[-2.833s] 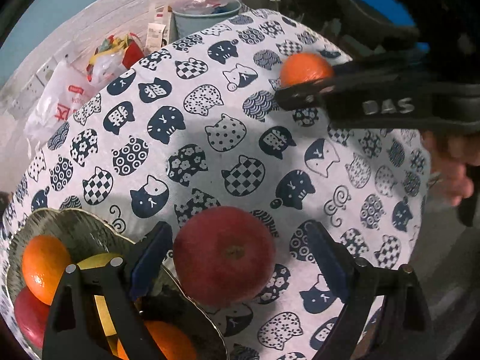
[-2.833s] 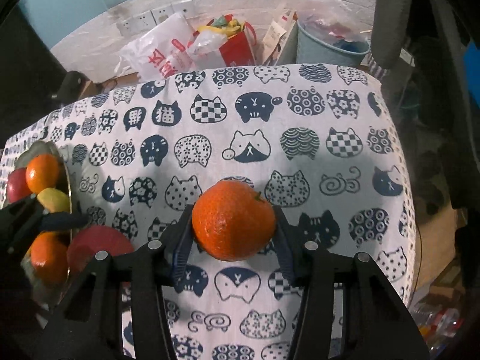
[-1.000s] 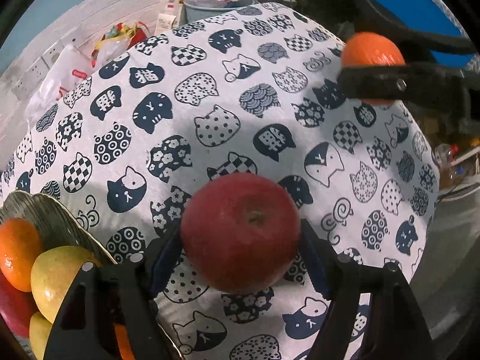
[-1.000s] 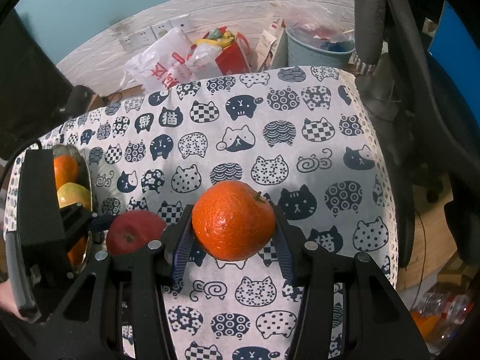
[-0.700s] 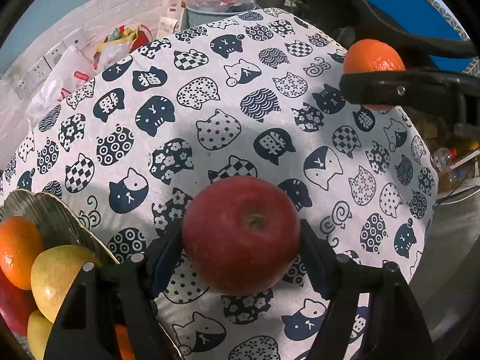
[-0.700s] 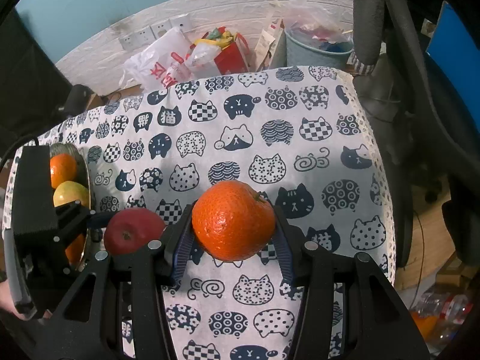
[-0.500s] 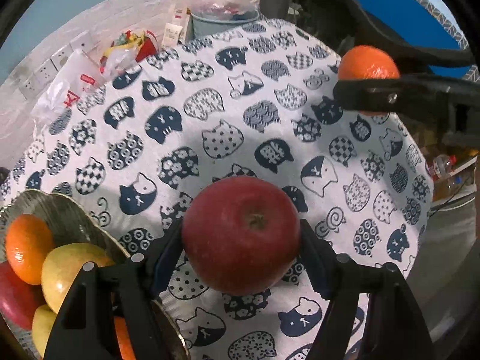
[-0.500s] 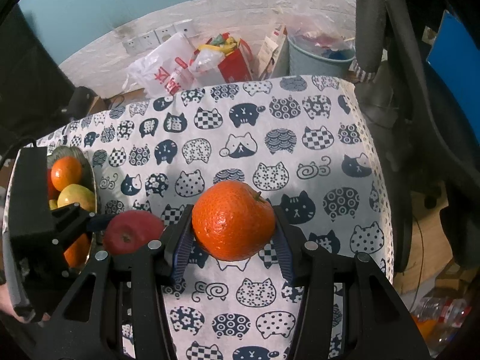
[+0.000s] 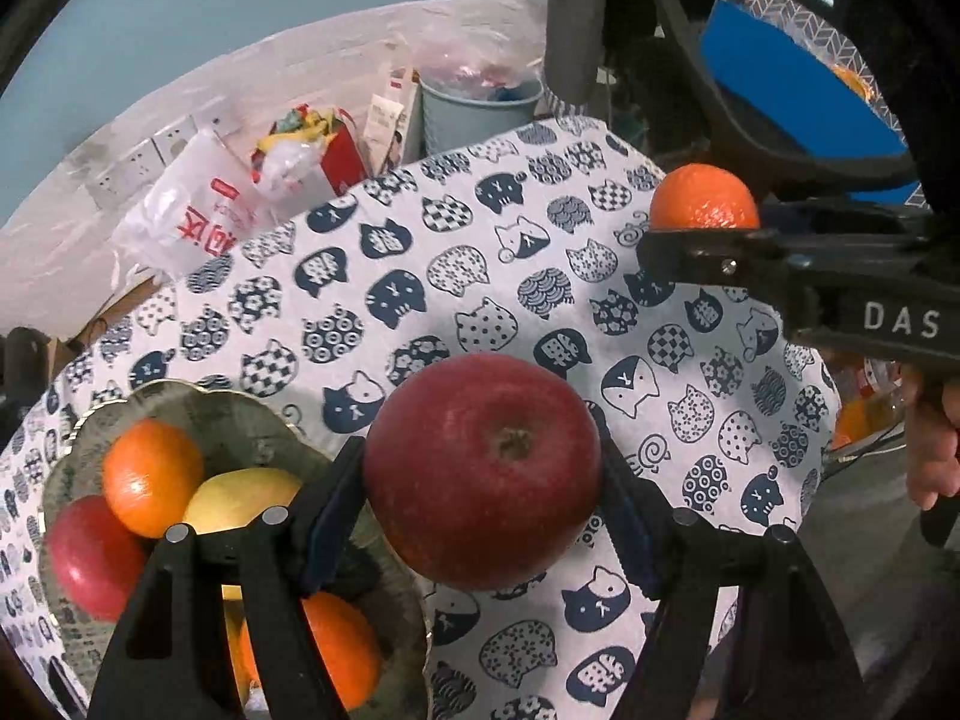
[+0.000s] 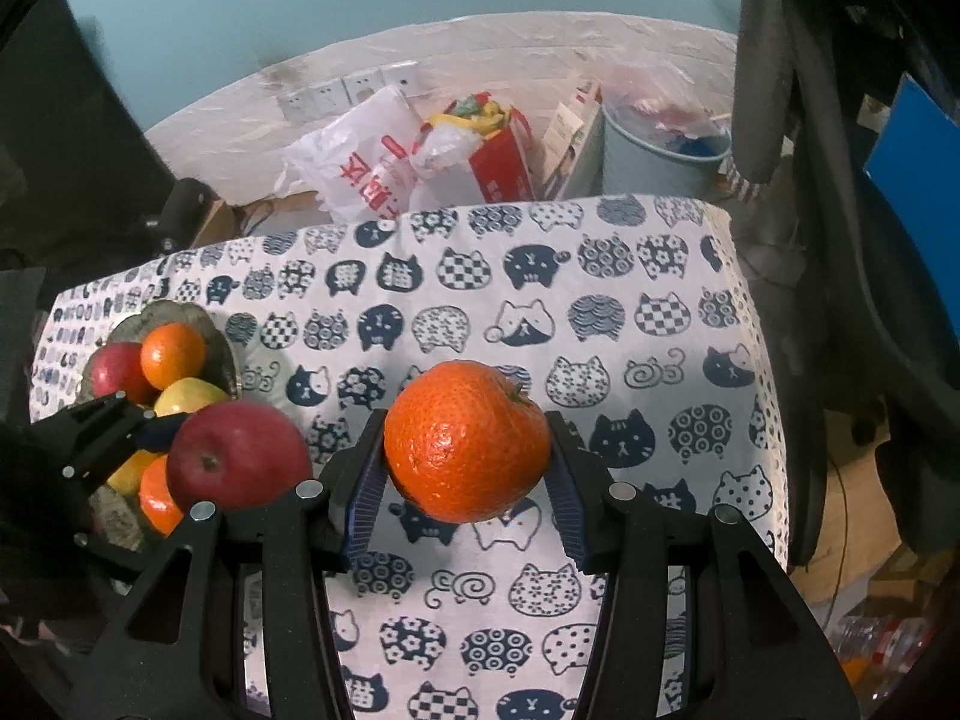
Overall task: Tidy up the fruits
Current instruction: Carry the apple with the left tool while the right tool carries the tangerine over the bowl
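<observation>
1. The left wrist view looks down into the fruit bowl (image 9: 90, 420) at the lower left: an orange (image 9: 150, 477), a yellow fruit (image 9: 240, 495), a red fruit (image 9: 90, 558) and a second orange (image 9: 342, 654) lie in it; the near finger of the left gripper (image 9: 483, 474) covers part of that second orange and the bowl's right side.
2. Only this view shows the person's hand (image 9: 933, 450) at the right edge, wrapped around the handle of the right gripper (image 9: 702, 234); the right gripper shows side-on, so its jaw gap is hidden here.
3. The left gripper pinches the red apple (image 9: 483, 468) between both blue pads, held clear above the cat-print tablecloth (image 9: 390, 300), just right of the bowl.
4. The right wrist view shows the bowl at the left edge of the cloth, with the left gripper and apple in front of its near side.
5. The right gripper clamps the held orange (image 10: 468, 441) from both sides, above the middle of the cloth; the wide bare stretch of cloth to the right shows only here.
6. Behind the table: a white plastic bag (image 10: 354, 168), a red box (image 10: 498, 162), a pale blue bin (image 10: 654, 156); a dark chair (image 10: 840, 240) stands at the right.
</observation>
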A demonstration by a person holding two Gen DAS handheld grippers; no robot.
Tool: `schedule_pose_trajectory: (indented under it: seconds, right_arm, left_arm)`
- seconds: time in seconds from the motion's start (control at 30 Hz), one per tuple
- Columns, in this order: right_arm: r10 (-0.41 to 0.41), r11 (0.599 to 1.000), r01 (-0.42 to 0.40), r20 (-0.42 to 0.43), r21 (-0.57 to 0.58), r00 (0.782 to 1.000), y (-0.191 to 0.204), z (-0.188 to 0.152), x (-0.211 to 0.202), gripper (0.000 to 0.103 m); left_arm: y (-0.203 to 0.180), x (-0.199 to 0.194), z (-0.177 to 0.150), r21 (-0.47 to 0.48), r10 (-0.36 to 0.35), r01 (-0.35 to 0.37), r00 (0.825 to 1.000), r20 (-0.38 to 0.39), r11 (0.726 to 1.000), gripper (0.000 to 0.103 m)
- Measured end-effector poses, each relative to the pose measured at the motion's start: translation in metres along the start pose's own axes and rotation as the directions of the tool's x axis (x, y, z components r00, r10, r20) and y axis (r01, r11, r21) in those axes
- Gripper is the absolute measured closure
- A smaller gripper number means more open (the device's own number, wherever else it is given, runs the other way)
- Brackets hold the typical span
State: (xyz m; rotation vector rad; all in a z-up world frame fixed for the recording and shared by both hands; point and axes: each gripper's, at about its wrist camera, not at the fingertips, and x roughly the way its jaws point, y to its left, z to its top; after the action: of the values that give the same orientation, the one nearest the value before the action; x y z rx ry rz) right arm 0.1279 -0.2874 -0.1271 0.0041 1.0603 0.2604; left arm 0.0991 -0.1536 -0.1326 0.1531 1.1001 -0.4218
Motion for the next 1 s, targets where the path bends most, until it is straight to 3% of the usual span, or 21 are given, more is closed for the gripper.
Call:
schedule_pose_trajectory:
  seconds: [0.57, 1.0]
  right_arm:
    - [0.101, 0.992, -0.099, 0.023, -0.073, 0.995, 0.062, 0.009, -0.016, 0.054]
    - [0.173, 0.975, -0.177, -0.035, -0.137, 0.984, 0.129, 0.009, -0.003, 0.054]
  left_arm:
    - [0.043, -0.070, -0.038, -0.063, 0.082, -0.078, 0.995, 0.064, 0.995, 0.028]
    - [0.082, -0.092, -0.097, -0.136, 0.142, -0.138, 0.990, 0.023, 0.981, 0.028]
